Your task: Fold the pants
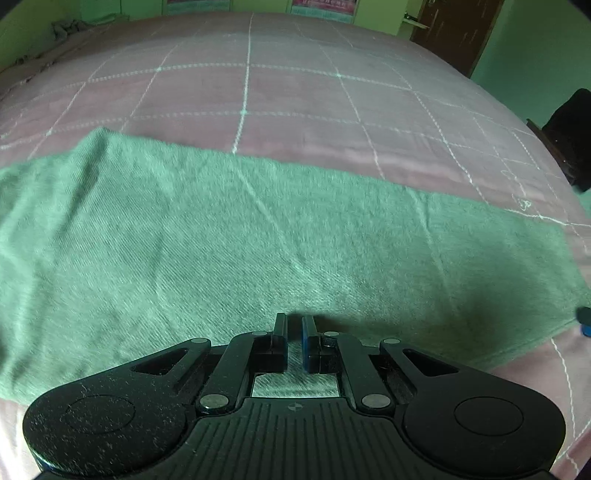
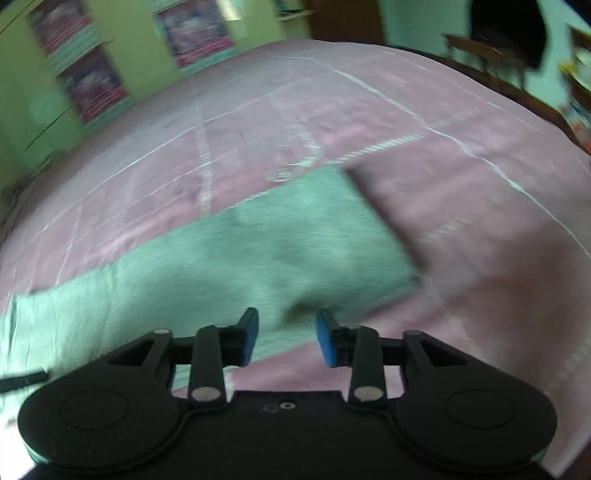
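The green pants (image 1: 221,240) lie flat as one long band across the pink bed (image 1: 295,92), reaching from the left edge to the right of the left wrist view. My left gripper (image 1: 294,319) hovers over the band's near edge, its jaws nearly together and with no cloth pinched between them. In the blurred right wrist view the pants (image 2: 258,251) end in a straight edge toward the right. My right gripper (image 2: 286,321) stands open over the near corner of that end, with nothing between its blue pads (image 2: 325,343).
The pink bed sheet (image 2: 461,203) has white grid lines. A brown door (image 1: 454,33) and a dark object (image 1: 569,129) stand beyond the bed's right side. Crumpled cloth (image 1: 70,29) lies at the far left corner. Green wall panels (image 2: 85,81) stand behind.
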A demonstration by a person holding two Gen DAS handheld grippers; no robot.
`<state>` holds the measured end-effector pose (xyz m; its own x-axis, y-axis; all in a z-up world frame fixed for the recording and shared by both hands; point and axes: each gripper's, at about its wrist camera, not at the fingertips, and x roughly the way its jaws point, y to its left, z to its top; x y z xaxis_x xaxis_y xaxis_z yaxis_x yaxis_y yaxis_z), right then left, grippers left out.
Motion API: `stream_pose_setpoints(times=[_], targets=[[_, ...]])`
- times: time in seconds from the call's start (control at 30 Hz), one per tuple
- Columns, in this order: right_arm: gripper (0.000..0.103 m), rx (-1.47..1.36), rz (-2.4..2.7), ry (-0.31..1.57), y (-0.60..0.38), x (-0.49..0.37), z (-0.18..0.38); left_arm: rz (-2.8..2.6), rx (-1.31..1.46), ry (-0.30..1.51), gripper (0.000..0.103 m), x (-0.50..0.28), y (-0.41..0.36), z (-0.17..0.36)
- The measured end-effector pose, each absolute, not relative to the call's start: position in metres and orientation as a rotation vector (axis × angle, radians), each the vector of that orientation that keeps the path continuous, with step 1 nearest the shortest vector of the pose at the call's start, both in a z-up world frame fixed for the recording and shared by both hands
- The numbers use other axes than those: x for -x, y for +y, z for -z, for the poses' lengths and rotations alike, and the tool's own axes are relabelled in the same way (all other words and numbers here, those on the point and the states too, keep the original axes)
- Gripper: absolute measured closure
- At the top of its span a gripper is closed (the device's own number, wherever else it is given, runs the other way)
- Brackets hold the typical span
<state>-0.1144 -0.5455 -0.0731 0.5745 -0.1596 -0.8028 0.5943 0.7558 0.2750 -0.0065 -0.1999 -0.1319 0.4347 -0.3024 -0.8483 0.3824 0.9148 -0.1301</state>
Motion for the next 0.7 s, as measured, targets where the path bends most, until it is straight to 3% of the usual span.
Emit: stream_pose_setpoints(times=[0.3, 0.33, 0.37, 0.4, 0.6, 0.7], targets=[[0.059, -0.891, 0.531, 0.763, -0.586, 0.12, 0.101, 0.435, -0.052, 1.048, 0.097, 0.003, -0.194, 0.135], [0.062, -0.889, 0.541, 0.763, -0.587, 0.116, 0.105, 0.434, -0.054, 1.047, 0.097, 0.003, -0.194, 0.135], [0.072, -0.881, 0.552, 0.762, -0.585, 0.114, 0.107, 0.434, -0.06, 1.043, 0.097, 0.003, -0.195, 0.136], [0.094, -0.864, 0.56, 0.75, -0.583, 0.113, 0.107, 0.434, -0.064, 1.041, 0.097, 0.003, -0.195, 0.136], [0.095, -0.55, 0.468, 0.578, -0.553, 0.105, 0.036, 0.429, -0.067, 1.034, 0.097, 0.006, -0.198, 0.131], [0.094, -0.621, 0.522, 0.745, -0.576, 0.104, 0.074, 0.431, -0.06, 1.042, 0.097, 0.006, -0.199, 0.128]])
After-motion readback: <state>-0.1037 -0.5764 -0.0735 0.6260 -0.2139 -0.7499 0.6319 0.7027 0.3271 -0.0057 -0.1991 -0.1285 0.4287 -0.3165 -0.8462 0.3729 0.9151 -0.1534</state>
